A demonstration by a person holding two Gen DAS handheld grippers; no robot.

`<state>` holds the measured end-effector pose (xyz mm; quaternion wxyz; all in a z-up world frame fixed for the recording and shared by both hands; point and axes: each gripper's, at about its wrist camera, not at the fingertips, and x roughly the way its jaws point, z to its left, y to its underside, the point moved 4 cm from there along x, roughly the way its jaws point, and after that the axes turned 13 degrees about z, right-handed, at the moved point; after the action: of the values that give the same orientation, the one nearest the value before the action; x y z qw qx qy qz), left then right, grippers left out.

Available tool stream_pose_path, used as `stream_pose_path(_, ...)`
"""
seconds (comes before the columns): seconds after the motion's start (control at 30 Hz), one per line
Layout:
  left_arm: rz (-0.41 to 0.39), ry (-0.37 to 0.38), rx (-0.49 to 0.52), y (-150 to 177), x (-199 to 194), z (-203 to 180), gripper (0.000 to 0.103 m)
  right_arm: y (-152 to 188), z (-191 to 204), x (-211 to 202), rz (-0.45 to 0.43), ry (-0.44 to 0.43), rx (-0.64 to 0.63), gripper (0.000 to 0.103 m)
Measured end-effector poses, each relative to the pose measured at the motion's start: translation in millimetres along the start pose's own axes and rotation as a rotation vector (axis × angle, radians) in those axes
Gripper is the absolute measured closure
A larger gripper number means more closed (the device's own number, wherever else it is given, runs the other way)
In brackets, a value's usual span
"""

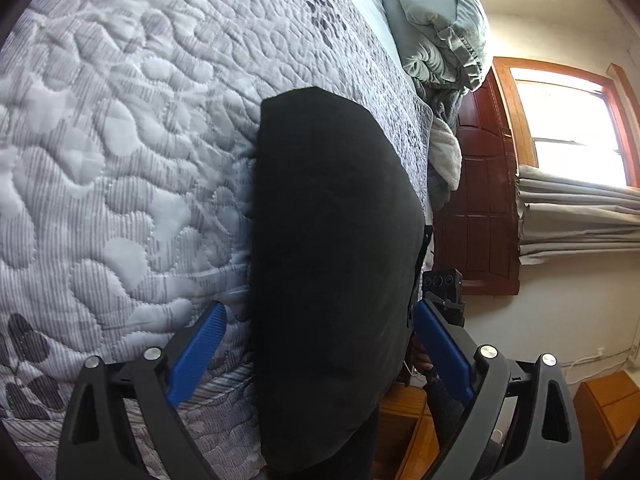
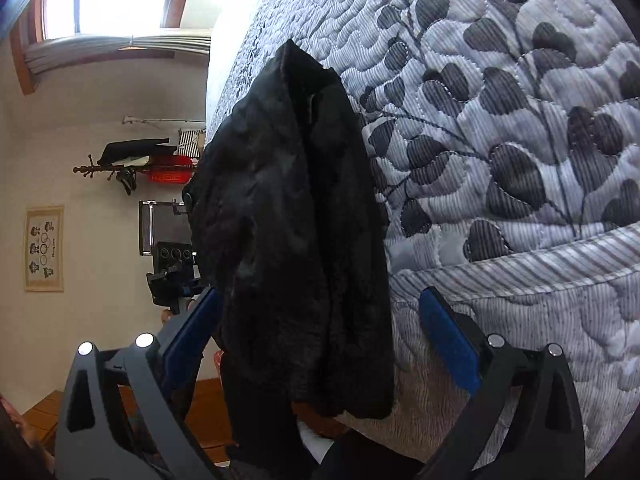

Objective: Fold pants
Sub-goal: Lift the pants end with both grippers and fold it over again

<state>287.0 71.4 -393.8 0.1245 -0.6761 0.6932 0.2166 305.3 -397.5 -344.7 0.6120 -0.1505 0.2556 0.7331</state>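
On the quilt (image 1: 120, 128), near the bed's edge, lay the black pants (image 1: 332, 260), folded into a compact dark bundle. L wrist view showed them as a smooth flat slab w/ pillows (image 1: 436, 20) beyond at the bed's far end, plus a dark wood door (image 1: 484, 200), a window (image 1: 572, 120) and grey curtain (image 1: 580, 216); the other gripper's camera body peeked past the pants' right side. R wrist view showed what the L didn't: crumpled fabric layers of the pants (image 2: 296, 240), part hanging over the bed edge, a leaf print on the quilt (image 2: 500, 140), a coat rack (image 2: 132, 168) and a framed picture (image 2: 44, 248) on the wall.

Left gripper (image 1: 316, 356): blue fingers (image 1: 196, 356) spread wide, one on either side of the pants; contact w/ cloth couldn't be told. Right gripper (image 2: 320, 344): fingers (image 2: 450, 344) likewise spread wide, straddling the bundle, nothing pinched between them.
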Motion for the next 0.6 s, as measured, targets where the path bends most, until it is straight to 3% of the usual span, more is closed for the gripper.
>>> stream_pose_path(0.47,0.159,-0.023,0.075,-21,37,-16,0.004,-16,4,16,0.096,-0.020,0.021,0.002)
stream_pose_path(0.6,0.162,-0.047,0.060,-21,43,-13,0.004,-23,10,29,0.135,-0.023,0.003,0.002)
